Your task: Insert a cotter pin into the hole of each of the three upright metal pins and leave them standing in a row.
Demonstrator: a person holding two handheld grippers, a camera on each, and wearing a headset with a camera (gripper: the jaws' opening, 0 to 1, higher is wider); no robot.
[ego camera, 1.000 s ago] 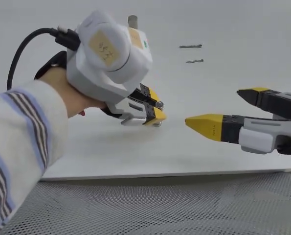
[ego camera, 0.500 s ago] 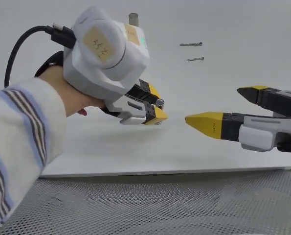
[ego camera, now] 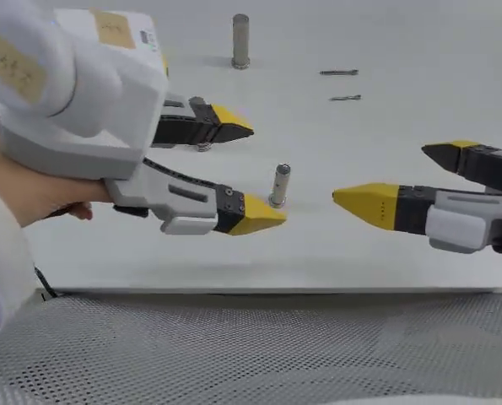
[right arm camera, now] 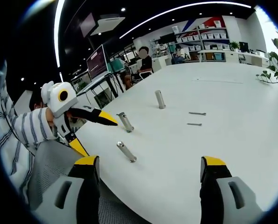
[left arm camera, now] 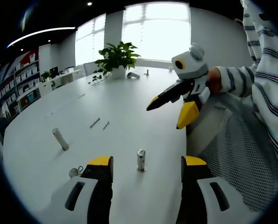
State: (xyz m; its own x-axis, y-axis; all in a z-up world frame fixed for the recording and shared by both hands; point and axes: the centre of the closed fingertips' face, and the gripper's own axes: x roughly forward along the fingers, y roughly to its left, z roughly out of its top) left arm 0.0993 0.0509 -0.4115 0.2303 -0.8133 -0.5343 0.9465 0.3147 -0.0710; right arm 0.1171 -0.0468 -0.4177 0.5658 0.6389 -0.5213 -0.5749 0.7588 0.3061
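**Head view, then each gripper view: both tools open, three pins upright**

Head view: the left gripper (ego camera: 266, 173) is being held with its jaws spread wide and nothing gripped. The near pin (ego camera: 279, 186) is being seen upright just past the lower jaw's tip. The third pin (ego camera: 203, 146) is being partly hidden by the upper jaw. The far pin (ego camera: 240, 40) is being shown at 12 o'clock, and two cotter pins (ego camera: 339, 72) are lying at 1 o'clock on the white table (ego camera: 402, 270). The right gripper (ego camera: 381, 173) is being held at 3 o'clock, jaws apart and empty.

Left gripper view: the near pin (left arm camera: 141, 160) is being framed between the spread jaws, with the far pin (left arm camera: 60, 138) at 9 o'clock.

Right gripper view: all three pins are being shown between 10 and 12 o'clock, well ahead of the open jaws.
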